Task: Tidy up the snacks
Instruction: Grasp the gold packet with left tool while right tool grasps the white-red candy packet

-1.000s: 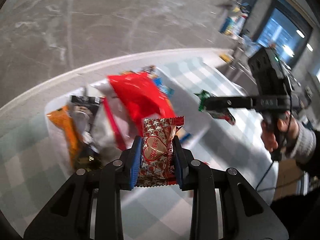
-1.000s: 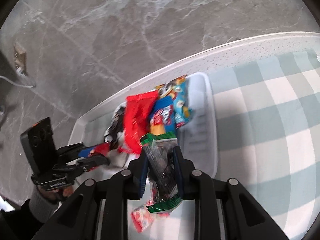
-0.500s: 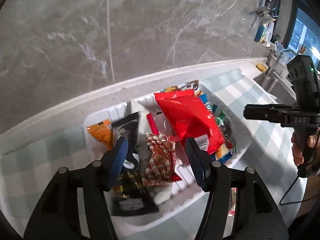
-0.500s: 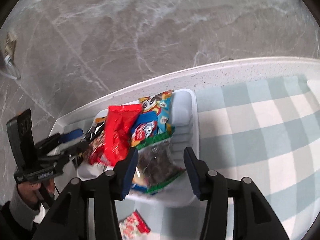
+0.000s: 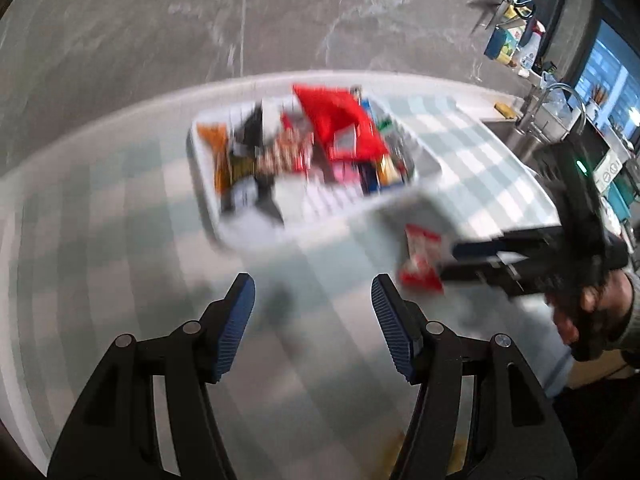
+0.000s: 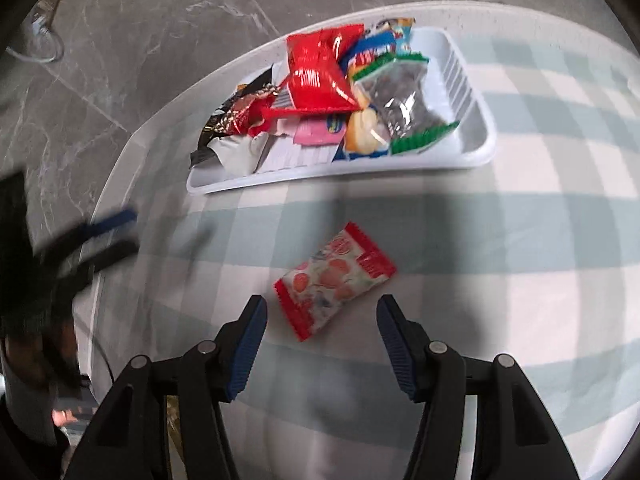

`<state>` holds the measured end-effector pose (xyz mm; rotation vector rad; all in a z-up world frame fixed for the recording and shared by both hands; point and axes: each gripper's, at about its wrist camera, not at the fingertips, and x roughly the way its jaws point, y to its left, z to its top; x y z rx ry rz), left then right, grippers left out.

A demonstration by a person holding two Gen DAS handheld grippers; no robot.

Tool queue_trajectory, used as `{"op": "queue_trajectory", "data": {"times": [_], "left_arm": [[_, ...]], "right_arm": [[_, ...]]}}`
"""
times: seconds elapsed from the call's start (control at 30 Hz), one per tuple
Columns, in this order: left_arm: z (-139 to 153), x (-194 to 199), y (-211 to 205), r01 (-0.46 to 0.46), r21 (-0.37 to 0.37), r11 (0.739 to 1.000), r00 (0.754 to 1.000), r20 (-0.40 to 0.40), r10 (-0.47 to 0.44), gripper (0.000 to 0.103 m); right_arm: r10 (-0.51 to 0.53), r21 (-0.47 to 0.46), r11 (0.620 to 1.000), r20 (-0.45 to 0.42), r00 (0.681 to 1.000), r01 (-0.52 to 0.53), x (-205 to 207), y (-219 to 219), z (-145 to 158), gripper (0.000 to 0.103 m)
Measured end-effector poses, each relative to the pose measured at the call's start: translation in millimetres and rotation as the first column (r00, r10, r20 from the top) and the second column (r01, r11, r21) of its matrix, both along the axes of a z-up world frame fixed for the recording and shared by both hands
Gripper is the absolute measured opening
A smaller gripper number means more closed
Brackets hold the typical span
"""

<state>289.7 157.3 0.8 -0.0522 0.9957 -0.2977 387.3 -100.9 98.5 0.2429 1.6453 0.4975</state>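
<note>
Loosely heaped snacks point(image 6: 332, 80), white tray point(image 6: 476, 148)

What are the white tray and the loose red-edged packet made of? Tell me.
White tray: likely moulded plastic, smooth, slightly glossy, with ribbed walls. Red-edged packet: apparently thin printed plastic film, shiny, with crimped zigzag ends.

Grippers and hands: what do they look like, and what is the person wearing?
Both the left gripper and the right gripper are black, with linked arms joined by silver pivot pins and fingers faced with ribbed blue pads. The right handle shows a green light. The right hand emerges from a grey knit cuff.
</note>
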Motion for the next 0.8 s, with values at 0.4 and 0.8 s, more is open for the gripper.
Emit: {"op": "queue_trajectory", "data": {"times": [0.4,0.8], "left_arm": [[-12.4,-89.8,-4.3,-0.059,-0.029,0.998,0.994,-0.097,0.056,0.059],[-45.4,-123.5,-46.3,-0.259,-0.040,0.965,0.928,-0.287,0.238,0.061]], "right_arm": [[0.119,-0.182,0.978,0.088,0.989,-0.101,1.8,43.7,-13.6,0.052],[0.352,-0.158,0.932,0.183,0.918,-0.326,-12.3,41.4,-13.0,0.036]]}}
